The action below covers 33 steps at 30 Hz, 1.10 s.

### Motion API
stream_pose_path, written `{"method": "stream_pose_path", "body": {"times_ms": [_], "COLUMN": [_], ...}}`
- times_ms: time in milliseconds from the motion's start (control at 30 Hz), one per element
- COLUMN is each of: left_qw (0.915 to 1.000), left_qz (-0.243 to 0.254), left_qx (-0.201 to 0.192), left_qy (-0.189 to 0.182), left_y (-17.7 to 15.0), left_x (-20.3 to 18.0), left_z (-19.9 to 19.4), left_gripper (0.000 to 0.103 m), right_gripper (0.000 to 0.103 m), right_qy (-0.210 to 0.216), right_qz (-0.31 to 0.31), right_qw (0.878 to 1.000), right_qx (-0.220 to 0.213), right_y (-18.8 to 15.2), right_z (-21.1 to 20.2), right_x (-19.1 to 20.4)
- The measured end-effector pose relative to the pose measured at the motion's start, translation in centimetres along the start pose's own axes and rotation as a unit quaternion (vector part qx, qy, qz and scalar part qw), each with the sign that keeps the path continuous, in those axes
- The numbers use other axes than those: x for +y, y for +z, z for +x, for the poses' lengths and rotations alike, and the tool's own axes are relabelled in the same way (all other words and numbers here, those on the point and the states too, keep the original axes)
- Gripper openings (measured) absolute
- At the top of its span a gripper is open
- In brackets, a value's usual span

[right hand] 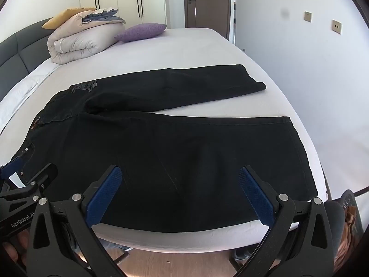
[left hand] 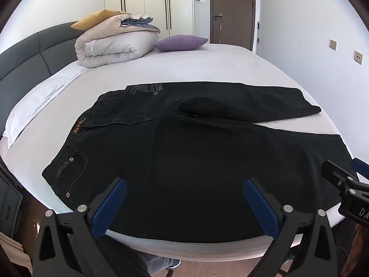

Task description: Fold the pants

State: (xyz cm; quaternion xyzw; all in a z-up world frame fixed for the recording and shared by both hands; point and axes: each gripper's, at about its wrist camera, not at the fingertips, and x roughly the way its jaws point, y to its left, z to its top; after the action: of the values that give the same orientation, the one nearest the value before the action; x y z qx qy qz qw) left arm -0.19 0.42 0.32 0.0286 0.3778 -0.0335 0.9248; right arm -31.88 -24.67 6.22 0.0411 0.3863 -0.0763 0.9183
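Bed (left hand: 207, 64) with pale sheet carries everything noted. Black pants (left hand: 184, 157) lie flat across its near half, waistband to my left, both legs running right; the far leg angles away from the near one, sheet showing between them. Folded duvet (left hand: 110, 46) sits by the headboard, purple pillow (left hand: 180, 42) just beside it. My left gripper (left hand: 184, 205) hangs over the near leg, jaws spread wide, nothing held. My right gripper (right hand: 180, 194) likewise gapes, empty, above the same leg.
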Motion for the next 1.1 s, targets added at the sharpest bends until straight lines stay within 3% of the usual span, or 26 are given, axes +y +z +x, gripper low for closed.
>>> {"method": "stream_pose_path", "body": {"times_ms": [1100], "left_qw": [1.0], "left_qz": [0.0], "left_qx": [0.0], "left_qy": [0.002], "left_y": [-0.04], "left_x": [-0.21], "left_z": [0.12], "left_gripper": [0.103], "right_gripper": [0.103], "right_qy": [0.001], "right_qz": [0.0], "right_qw": [1.0], "right_qx": [0.005], "right_y": [-0.6], "right_z": [0.51], "right_x": [-0.3]}}
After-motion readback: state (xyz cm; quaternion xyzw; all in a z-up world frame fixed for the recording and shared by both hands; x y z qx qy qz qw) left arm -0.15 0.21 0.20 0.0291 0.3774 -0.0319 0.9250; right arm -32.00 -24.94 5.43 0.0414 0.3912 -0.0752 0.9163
